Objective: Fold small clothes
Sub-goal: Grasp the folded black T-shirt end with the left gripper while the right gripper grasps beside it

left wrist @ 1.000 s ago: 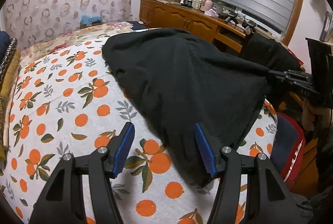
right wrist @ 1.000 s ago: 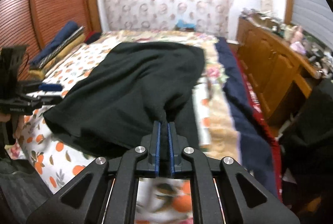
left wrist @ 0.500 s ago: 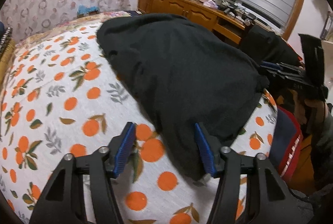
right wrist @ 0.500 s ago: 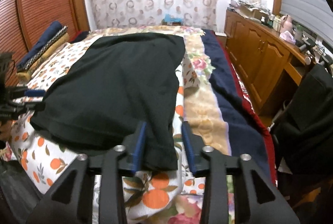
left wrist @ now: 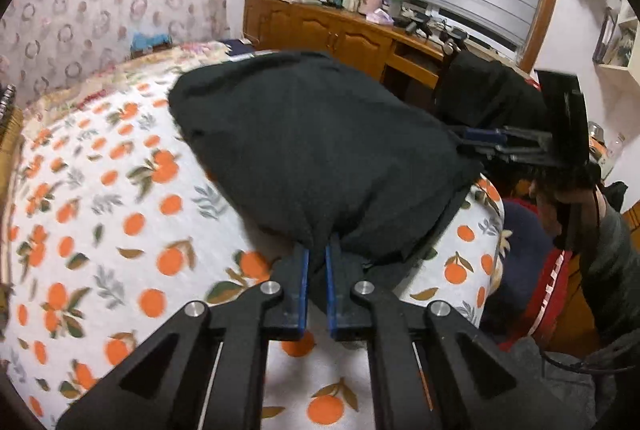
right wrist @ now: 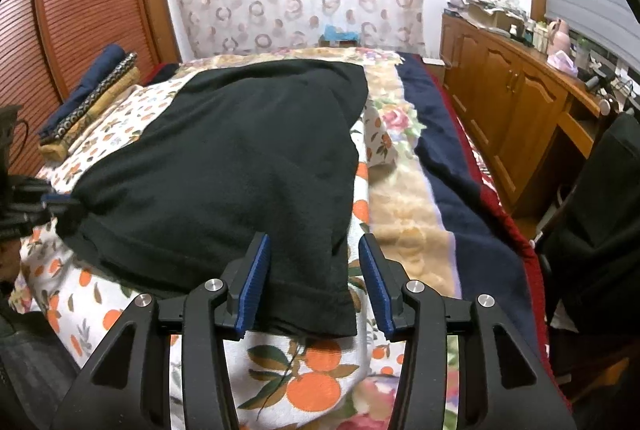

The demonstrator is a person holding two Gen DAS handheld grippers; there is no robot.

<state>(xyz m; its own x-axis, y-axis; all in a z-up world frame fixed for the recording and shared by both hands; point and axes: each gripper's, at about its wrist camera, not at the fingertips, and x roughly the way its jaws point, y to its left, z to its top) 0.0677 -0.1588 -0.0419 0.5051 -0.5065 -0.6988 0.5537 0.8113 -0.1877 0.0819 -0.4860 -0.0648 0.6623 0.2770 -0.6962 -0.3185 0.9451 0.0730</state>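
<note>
Left claw point(left wrist: 316, 262) pinches garment point(left wrist: 320, 158) – right point(right wrist: 314, 282) apart

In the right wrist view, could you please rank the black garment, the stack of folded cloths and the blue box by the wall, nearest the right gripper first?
1. Black garment, between the open right gripper fingers.
2. Stack of folded cloths, far left.
3. Blue box, at the far wall.

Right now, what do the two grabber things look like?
Both tools are alike: the left tool and the right tool are matte black frames with triangular cut-outs and round silver bolts. Each ends in two flat fingers with ribbed blue pads. The hand holding the right tool has a dark grey knitted sleeve, with a thin black cable hanging below it.
</note>
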